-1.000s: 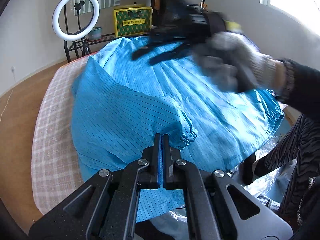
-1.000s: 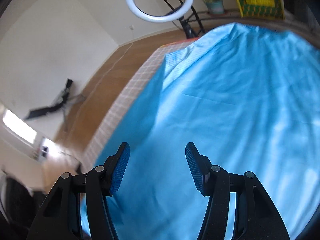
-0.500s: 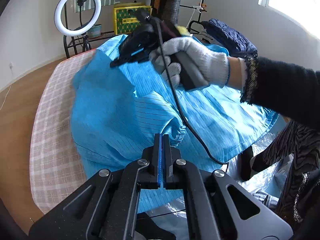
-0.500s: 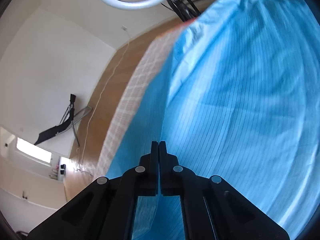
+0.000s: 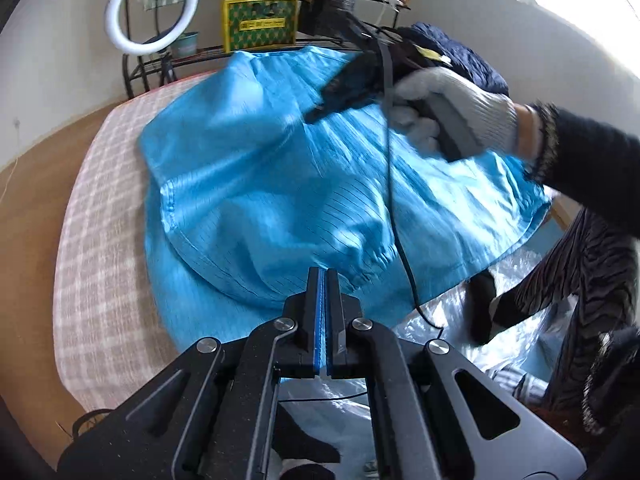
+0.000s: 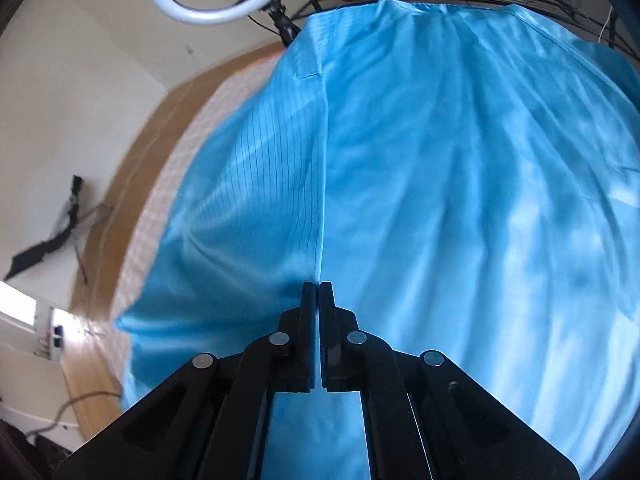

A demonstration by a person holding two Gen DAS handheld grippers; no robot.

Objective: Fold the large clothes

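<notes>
Blue garment [image 5: 260, 184] spread over the checked bed [image 5: 100, 240]; left gripper [image 5: 324, 276] clamped on its near cuff, right gripper [image 6: 318, 292] pinching a raised fold farther in.

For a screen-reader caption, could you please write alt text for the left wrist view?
The left gripper, shut, pinches a bright blue pinstriped garment spread over a checked bed. Beyond it, a gloved hand holds the right gripper over the fabric.
</notes>
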